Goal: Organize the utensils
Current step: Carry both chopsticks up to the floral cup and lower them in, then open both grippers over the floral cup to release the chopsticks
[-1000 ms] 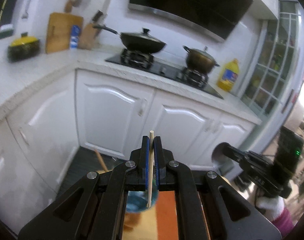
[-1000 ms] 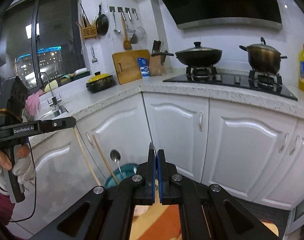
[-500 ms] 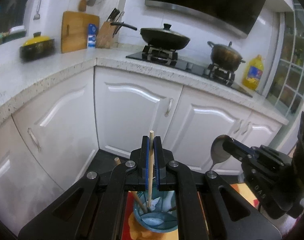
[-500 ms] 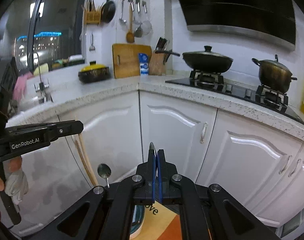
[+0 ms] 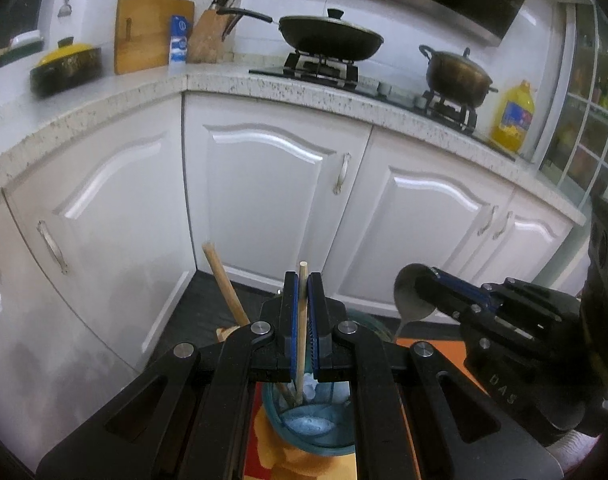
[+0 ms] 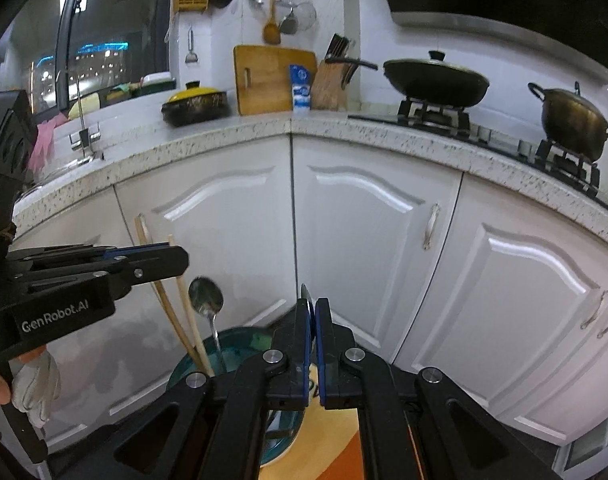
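Wooden chopstick (image 5: 301, 332) stands upright into teal cup (image 5: 310, 424) (beside another stick (image 5: 225, 289)).

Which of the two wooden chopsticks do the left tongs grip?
The upright chopstick clamped in the left tongs, its lower end in the teal cup; the other chopstick leans leftward, free of them.

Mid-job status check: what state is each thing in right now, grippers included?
Left gripper: shut on chopstick.
Right gripper: shut, nothing clearly held.
Chopstick: upright, lower end in cup.
Second stick: leaning in cup, free.
Spoon: standing in cup, bowl end up.
Cup: upright.
Wok: covered.
Pot: covered.
Cabinet doors: closed.
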`<state>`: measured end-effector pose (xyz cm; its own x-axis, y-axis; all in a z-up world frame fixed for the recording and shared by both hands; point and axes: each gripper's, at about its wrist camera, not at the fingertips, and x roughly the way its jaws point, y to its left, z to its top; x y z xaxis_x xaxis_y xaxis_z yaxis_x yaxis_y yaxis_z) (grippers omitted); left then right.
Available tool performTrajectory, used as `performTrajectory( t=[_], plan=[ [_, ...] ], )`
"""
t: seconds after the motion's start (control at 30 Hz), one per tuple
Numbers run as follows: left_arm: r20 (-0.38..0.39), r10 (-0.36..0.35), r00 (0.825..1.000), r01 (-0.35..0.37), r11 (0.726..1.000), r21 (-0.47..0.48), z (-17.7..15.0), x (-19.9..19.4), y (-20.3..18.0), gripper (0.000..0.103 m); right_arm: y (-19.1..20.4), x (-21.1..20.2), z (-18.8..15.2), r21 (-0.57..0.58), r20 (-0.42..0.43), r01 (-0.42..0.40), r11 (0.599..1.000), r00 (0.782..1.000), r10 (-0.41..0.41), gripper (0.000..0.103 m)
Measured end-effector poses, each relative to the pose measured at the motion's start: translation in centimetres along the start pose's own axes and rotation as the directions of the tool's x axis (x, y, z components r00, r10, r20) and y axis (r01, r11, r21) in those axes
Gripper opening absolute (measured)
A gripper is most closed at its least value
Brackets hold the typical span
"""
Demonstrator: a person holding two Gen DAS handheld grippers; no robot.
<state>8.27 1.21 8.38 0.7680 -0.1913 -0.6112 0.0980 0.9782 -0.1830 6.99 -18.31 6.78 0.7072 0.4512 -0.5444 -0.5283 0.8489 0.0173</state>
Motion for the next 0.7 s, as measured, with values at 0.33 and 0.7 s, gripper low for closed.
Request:
performTrajectory(
  t=[0.33, 0.7],
  plan=[
    [-0.033, 0.011, 0.999, -0.011, 1.0, 0.0, -1.7, 0.8, -0.4, 0.003, 1.1, 0.8, -1.6, -0.018, -0.065, -0.05, 0.999, 0.997, 0.048, 0.004],
    [-0.036, 0.012, 0.999, -0.013, 1.0, -0.001, -1.7, 0.9, -0.4, 0.003, 0.2, 1.2, -1.9, 0.049, -0.106, -0.104, 0.993, 0.988, 0.109, 0.006]
  ],
)
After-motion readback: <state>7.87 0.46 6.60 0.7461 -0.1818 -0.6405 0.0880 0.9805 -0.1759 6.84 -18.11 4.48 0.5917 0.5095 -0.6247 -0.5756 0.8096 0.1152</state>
